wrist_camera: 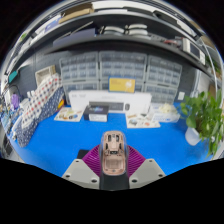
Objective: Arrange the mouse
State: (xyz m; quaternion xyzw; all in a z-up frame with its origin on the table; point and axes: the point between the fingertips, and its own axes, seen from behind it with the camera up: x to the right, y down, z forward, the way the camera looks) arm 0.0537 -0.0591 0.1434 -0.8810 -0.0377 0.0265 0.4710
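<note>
Pinched between the claw (pixel 113 160) pads sits the mouse (pixel 113 150), lifted above the blue desk (pixel 60 145); placing it remains.

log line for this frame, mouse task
gripper: shut on mouse | mouse: beige, held between pink pads, lifted above blue mat | beyond: white box, plant

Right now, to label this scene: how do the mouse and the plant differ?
The mouse is pale beige and smooth; the plant is green and leafy. The mouse is clamped between the gripper's pads; the plant stands free, far beyond the fingers to the right. Both are over the blue table.
</note>
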